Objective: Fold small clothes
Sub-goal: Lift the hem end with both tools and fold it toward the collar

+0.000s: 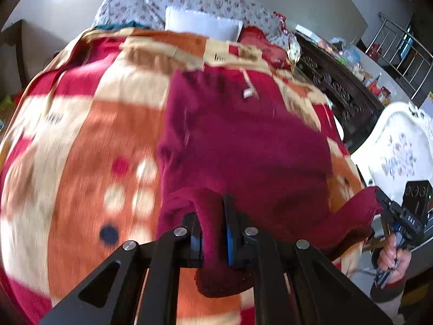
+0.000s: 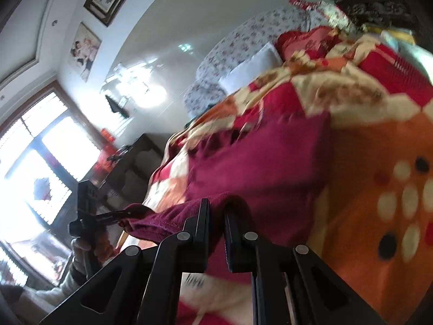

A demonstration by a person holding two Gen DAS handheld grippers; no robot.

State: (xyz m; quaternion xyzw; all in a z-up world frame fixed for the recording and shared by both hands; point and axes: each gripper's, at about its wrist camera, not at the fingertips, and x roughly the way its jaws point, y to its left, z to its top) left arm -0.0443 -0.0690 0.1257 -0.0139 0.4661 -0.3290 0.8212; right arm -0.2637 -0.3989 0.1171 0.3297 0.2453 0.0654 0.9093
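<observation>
On the bed [image 1: 81,135], left tongs [image 1: 213,233] and right tongs [image 2: 216,233] each clamp a near corner of the maroon garment [image 1: 243,140], its length extending away from both.

Only readable text: white letters "DAS" on the black body of the right gripper [image 1: 379,199], at about 4 o'clock in the left wrist view. The small white tag [image 1: 248,93] on the maroon garment [image 1: 243,146], near 12 o'clock from centre, is too blurred to read. Nothing legible in the right wrist view.
</observation>
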